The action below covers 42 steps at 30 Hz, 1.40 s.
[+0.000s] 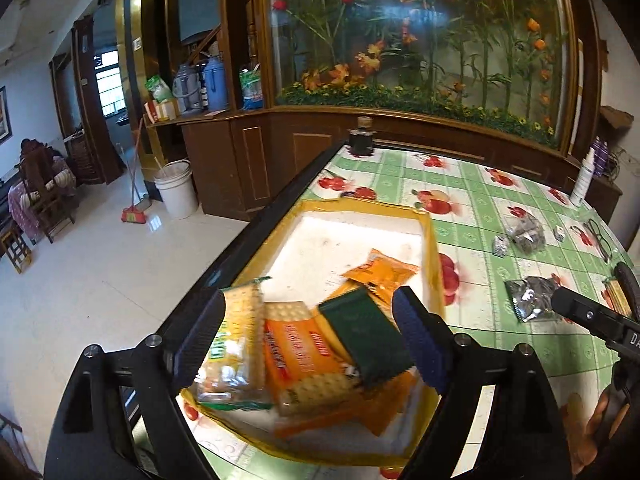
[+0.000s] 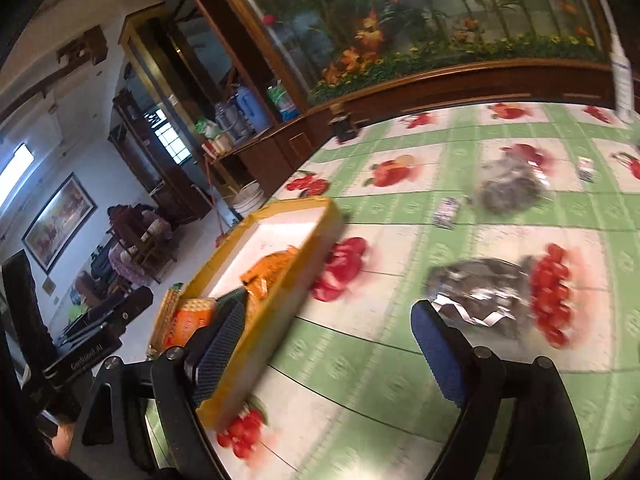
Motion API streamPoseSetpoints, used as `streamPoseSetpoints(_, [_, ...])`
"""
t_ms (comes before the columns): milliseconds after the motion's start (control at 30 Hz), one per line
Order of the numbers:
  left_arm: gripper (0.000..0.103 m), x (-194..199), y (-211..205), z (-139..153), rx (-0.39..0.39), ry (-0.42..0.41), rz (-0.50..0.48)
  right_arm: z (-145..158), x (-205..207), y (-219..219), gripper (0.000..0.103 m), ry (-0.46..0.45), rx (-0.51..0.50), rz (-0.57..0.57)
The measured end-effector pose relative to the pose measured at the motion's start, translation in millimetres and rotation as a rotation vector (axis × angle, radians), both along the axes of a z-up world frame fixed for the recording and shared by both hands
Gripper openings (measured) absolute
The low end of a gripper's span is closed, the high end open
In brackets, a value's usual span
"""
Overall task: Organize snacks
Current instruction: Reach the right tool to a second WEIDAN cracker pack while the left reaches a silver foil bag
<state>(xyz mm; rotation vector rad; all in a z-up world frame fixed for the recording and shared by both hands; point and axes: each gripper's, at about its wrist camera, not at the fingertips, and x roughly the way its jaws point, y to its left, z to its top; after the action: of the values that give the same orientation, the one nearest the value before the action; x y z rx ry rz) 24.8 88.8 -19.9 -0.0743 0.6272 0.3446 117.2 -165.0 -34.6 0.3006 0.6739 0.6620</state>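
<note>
The left tool (image 1: 308, 342) is hanging over the near end of the yellow tray (image 1: 434, 264), its two blue-padded fingers spread wide with nothing gripped between them. Below that gap the snacks are lying in a loose heap on the tray's white floor: a green-edged cracker packet (image 1: 240, 344) against the left finger, an orange cracker packet (image 1: 296, 356) in the middle, a dark green packet (image 1: 366, 340) tilted across the top of it, and another orange packet (image 1: 380, 274) a little farther in. The far half of the tray is showing only its white bottom.

The right tool (image 2: 332, 344) is sitting to the right of the tray, just above the counter (image 2: 400, 360) with its green fruit-print cloth. Its fingers are also wide apart and holding nothing; the left finger is overlapping the tray's right wall in the right wrist view, though I cannot tell whether it is touching. A silvery foil packet (image 2: 476, 296) is lying on the cloth just beyond the right finger, and a second clear bag of dark snacks (image 2: 510, 188) is resting farther back, with a small sachet (image 2: 446, 212) near it. That view is blurred.

At the far left corner of the counter a dark bottle (image 1: 361, 138) is standing upright, and a pair of glasses (image 1: 600, 238) is lying near the right edge
</note>
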Motion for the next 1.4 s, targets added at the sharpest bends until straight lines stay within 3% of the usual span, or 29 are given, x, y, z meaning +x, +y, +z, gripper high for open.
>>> streamPoseSetpoints(267, [0.086, 9, -50, 0, -0.002, 0.019, -0.121, -16, -17, -79, 0.087, 0.013, -0.023, -0.148])
streamPoseSetpoints(400, [0.086, 12, -76, 0, -0.014, 0.032, -0.196, -20, -22, -105, 0.088, 0.018, -0.017, -0.193])
streamPoseSetpoints(533, [0.086, 17, -98, -5, -0.078, 0.061, -0.276, -23, -28, -127, 0.088, 0.029, -0.006, -0.231])
streamPoseSetpoints(767, [0.086, 33, -141, -17, -0.067, 0.122, -0.398, -28, -30, -161, 0.088, 0.032, -0.029, -0.288])
streamPoseSetpoints(933, [0.086, 58, -176, -22, -0.001, 0.167, -0.557, -32, -22, -196, 0.089, 0.033, -0.071, -0.353])
streamPoseSetpoints(1067, [0.086, 83, -205, -28, 0.106, 0.219, -0.719, -34, -2, -229, 0.089, 0.064, -0.099, -0.423])
streamPoseSetpoints(1133, [0.086, 91, -214, -30, 0.148, 0.237, -0.758, -35, 9, -242, 0.089, 0.074, -0.104, -0.44])
streamPoseSetpoints(1233, [0.086, 100, -221, -31, 0.142, 0.252, -0.816, -36, 22, -251, 0.089, 0.084, -0.122, -0.445])
streamPoseSetpoints(1400, [0.086, 112, -224, -37, 0.168, 0.278, -0.827, -43, 40, -254, 0.089, 0.09, -0.169, -0.42])
